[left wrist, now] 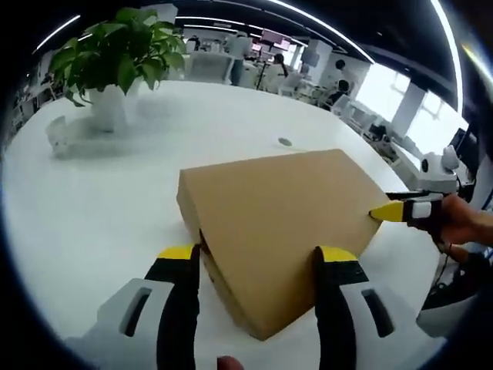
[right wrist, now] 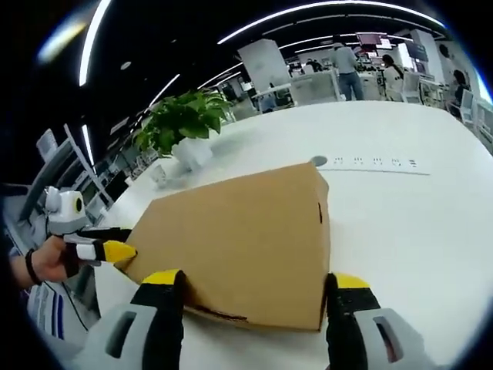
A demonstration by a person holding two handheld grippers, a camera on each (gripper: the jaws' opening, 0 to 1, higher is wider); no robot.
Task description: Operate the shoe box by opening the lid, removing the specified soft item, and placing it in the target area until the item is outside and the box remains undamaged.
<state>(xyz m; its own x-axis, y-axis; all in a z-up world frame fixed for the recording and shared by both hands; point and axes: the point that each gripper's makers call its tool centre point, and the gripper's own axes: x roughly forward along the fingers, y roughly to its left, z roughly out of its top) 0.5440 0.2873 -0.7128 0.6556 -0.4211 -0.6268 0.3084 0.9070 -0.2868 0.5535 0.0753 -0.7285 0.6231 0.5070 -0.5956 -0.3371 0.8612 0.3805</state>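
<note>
The box (left wrist: 277,231) lies shut on the white desk (left wrist: 100,208), at centre frame in both views. In the left gripper view, the left claw (left wrist: 258,258) stands apart at the bottom, its jaws on either side of the box's near corner. The right claw (left wrist: 385,212) comes in from the right edge, tip touching the box's far side. In the right gripper view, the right claw (right wrist: 254,281) is spread across the box's near edge. A plant (left wrist: 115,54) sits at upper left.
</note>
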